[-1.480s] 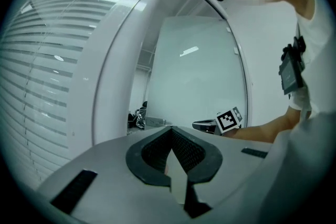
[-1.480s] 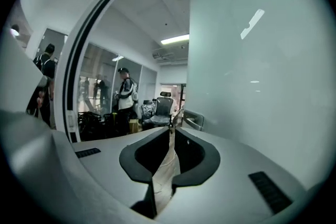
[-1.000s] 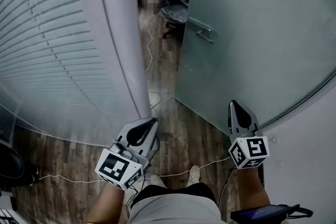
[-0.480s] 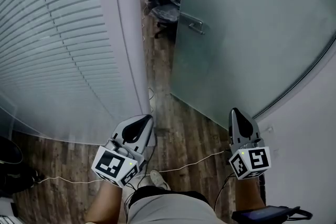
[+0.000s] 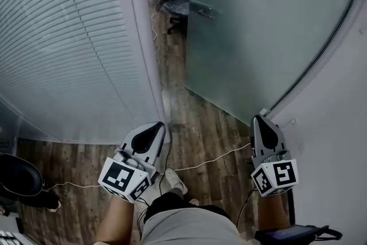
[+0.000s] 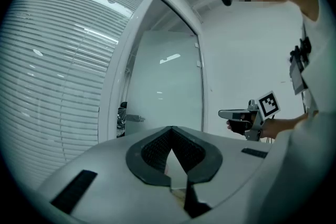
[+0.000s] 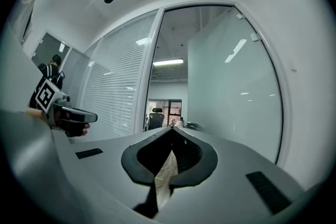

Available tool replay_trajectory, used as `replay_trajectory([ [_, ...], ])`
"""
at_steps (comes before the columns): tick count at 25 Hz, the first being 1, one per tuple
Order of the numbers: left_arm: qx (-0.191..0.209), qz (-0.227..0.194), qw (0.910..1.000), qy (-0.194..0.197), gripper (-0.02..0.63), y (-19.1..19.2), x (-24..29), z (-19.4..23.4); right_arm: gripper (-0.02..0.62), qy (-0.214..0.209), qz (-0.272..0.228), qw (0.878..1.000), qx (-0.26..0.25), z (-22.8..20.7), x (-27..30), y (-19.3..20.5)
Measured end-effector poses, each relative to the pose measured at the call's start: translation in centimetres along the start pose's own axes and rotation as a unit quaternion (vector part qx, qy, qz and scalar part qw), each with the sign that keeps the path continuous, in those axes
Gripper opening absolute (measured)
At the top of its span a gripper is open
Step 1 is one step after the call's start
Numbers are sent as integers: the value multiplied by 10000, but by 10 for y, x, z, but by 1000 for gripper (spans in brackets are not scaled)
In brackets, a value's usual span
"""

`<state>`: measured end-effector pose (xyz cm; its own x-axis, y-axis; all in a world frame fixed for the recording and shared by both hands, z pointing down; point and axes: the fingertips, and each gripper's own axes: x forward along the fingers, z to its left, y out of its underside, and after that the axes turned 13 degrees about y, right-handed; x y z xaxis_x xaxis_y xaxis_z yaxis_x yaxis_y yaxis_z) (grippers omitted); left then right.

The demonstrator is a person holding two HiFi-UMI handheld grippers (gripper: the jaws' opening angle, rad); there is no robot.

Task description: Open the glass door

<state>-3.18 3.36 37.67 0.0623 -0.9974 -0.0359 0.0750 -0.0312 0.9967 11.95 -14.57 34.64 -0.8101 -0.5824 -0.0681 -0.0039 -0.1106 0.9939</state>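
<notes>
The glass door (image 5: 258,26) stands on the right, with its handle (image 5: 202,9) at its far left edge. Left of the gap is the door post (image 5: 143,37), and the blinds (image 5: 57,37) lie further left. An office chair (image 5: 175,7) sits far, through the gap. A cable (image 5: 209,162) crosses the wooden floor (image 5: 195,123) between the left hand-held gripper (image 5: 159,125) and the right hand-held gripper (image 5: 261,119).
</notes>
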Motion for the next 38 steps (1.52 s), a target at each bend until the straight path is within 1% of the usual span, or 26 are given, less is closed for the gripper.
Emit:
replay_trajectory([
  [2, -35, 36, 10000, -17, 0, 0, -12, -18, 2, -26, 13, 10000, 27, -2, -24, -1],
  [6, -110, 176, 9998, -27, 0, -4, -34, -42, 2, 15, 135, 9999, 91, 0, -60, -6],
  [11, -60, 291, 9995, 125, 0, -7, -42, -67, 2, 126, 146, 9997, 144, -6, -92, -10],
  [14, -20, 324, 9992, 248, 0, -9, -44, -75, 2, 215, 126, 9995, 193, -9, -107, -12],
  [18, 35, 262, 9990, 373, 0, -18, -43, -78, 2, 270, 97, 9994, 183, -6, -124, -14],
  [24, -19, 198, 9986, 500, 0, -18, -61, -60, 2, 507, 182, 9983, 242, 14, -137, -12],
  [27, -63, 202, 9977, 639, 0, -13, -79, -45, 2, 610, 154, 9979, 132, 40, -137, -15],
  [29, -23, 160, 9972, 728, 0, -14, -93, -32, 2, 754, 110, 9970, 95, 59, -139, -19],
  [33, 77, -14, 9959, 898, 0, -27, -119, -12, 2, 954, -1, 9954, -6, 98, -153, -32],
  [38, 133, -73, 9945, 1033, 0, -38, -141, 5, 0, 1069, -8, 9942, -89, 132, -154, -42],
])
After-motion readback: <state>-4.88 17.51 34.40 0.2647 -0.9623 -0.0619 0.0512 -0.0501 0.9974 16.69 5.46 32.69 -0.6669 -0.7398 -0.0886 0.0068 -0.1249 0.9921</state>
